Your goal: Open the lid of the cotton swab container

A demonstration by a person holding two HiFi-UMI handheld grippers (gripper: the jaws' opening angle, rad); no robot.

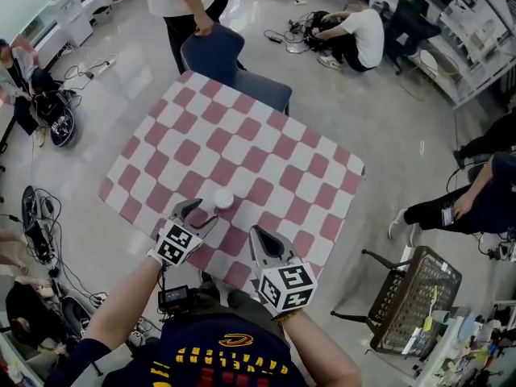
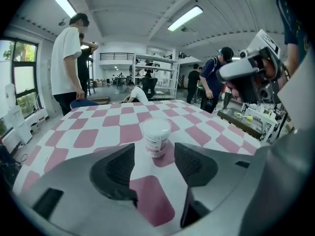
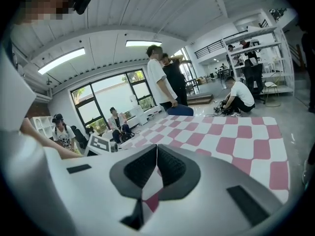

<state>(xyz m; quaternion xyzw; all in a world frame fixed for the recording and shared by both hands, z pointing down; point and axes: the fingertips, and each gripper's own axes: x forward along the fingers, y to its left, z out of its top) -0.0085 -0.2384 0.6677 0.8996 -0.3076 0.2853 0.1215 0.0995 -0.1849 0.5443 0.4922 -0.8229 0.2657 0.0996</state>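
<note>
Barely started. Cotton swab container (image 1: 222,201) upright on checkered desk (image 1: 266,160), lid still on. Your left gripper (image 1: 199,212): fingers wide apart, empty, container just ahead, not between them. Right gripper (image 1: 258,234): fingers pressed together, holding nothing. Grab and lid pop both left.

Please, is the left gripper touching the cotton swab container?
Apart: the left gripper view shows tablecloth between the container and each open jaw of the left gripper.
</note>
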